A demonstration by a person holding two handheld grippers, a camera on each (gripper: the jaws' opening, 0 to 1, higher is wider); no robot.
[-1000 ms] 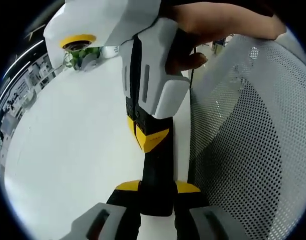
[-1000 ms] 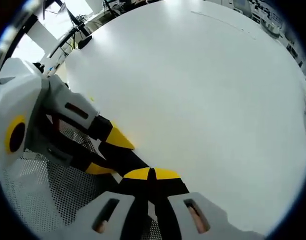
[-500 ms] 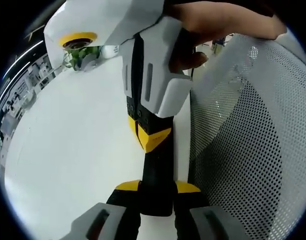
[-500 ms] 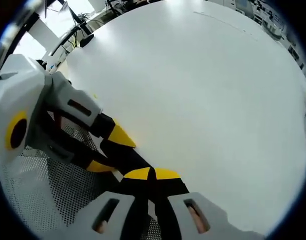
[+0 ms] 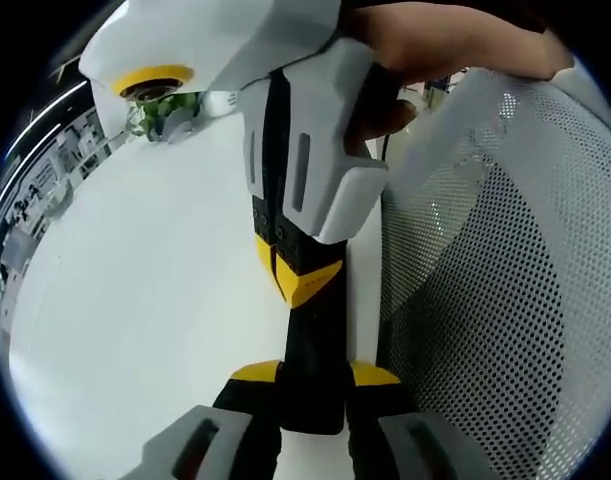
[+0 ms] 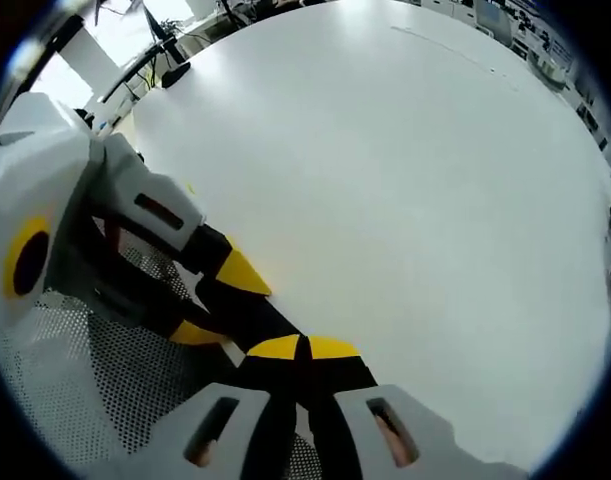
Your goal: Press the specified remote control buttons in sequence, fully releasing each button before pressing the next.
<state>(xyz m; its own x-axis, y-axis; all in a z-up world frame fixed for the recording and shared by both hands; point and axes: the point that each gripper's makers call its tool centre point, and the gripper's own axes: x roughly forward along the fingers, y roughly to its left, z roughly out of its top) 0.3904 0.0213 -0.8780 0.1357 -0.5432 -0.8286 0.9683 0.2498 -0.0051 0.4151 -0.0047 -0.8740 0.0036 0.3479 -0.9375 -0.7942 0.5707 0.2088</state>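
Observation:
A slim black remote control (image 5: 313, 335) stands lengthwise between my left gripper's (image 5: 313, 375) yellow-tipped jaws, which are shut on its near end. My right gripper (image 5: 297, 277) reaches down from the top of the left gripper view, held by a hand (image 5: 435, 45). Its yellow tips are shut together and rest on the remote's face. In the right gripper view my right gripper (image 6: 303, 348) is shut, tips meeting on the remote (image 6: 247, 312). There the left gripper (image 6: 217, 303) comes in from the left, clamped on the remote. The buttons are hidden.
A broad white table (image 6: 405, 180) spreads under both grippers, also seen as table (image 5: 135, 280). A white perforated mesh chair back (image 5: 495, 300) stands close on the right, seen again as mesh (image 6: 95, 390). A small green plant (image 5: 165, 115) sits at the table's far edge.
The right gripper's white body has tilted a little in the left gripper view. Its tips stay on the remote, and the left gripper's hold is unchanged.

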